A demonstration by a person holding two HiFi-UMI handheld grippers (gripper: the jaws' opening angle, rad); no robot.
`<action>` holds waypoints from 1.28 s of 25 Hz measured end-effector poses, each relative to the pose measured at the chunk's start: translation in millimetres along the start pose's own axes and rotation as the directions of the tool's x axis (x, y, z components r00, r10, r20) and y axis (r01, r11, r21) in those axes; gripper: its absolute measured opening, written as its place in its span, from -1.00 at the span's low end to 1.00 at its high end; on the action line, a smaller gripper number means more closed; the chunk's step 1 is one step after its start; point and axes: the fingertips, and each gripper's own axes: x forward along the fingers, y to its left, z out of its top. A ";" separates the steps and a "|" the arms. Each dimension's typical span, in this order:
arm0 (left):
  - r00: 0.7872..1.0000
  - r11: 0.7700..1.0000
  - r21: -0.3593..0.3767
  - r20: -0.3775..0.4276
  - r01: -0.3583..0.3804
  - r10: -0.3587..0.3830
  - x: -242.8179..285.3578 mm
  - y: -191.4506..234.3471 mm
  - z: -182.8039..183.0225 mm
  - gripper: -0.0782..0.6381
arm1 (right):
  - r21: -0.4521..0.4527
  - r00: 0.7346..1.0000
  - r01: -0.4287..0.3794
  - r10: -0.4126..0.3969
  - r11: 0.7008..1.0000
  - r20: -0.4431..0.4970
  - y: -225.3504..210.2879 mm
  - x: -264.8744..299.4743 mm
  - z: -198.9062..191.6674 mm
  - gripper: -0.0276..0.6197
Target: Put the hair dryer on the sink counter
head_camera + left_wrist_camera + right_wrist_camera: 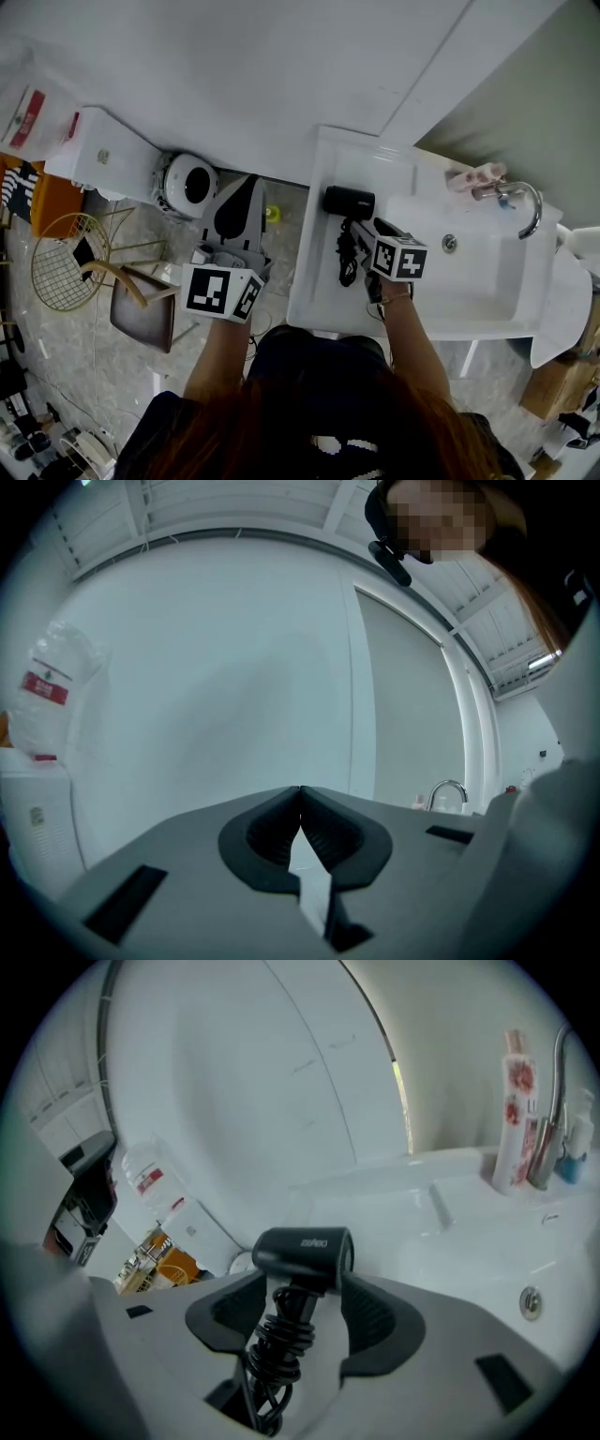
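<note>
The black hair dryer (349,202) lies on the white sink counter (314,281), left of the basin, its coiled cord (347,261) trailing toward me. My right gripper (364,231) hovers just over the handle, angled down. In the right gripper view the dryer (302,1251) and its cord (279,1340) sit between the wide jaws of that gripper (302,1286), with a gap on each side, so it is open. My left gripper (246,189) is held left of the counter over the floor; its jaws (300,789) meet at the tips, empty.
A basin (469,272) with a chrome faucet (525,202) fills the counter's right half, and a pink tube (516,1119) stands by the faucet. A round white appliance (192,183), a white cabinet (103,155), a wire basket (66,262) and a chair (141,309) stand to the left.
</note>
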 end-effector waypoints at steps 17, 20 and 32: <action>0.990 0.998 0.059 0.136 -0.038 0.029 -21.1 -65.5 93.0 -0.73 | -0.320 0.714 0.027 0.205 0.947 0.670 67.3 -252.1 185.7 -0.86; 0.987 0.997 0.066 0.158 -0.046 0.036 -28.8 -74.3 105.3 -0.73 | -0.376 0.669 0.043 0.253 0.926 0.699 80.4 -279.0 190.4 -0.86; 0.986 0.994 0.097 0.162 -0.058 0.042 -43.1 -94.1 112.0 -0.73 | -0.405 0.581 0.101 0.276 0.909 0.766 91.5 -323.6 187.5 -0.87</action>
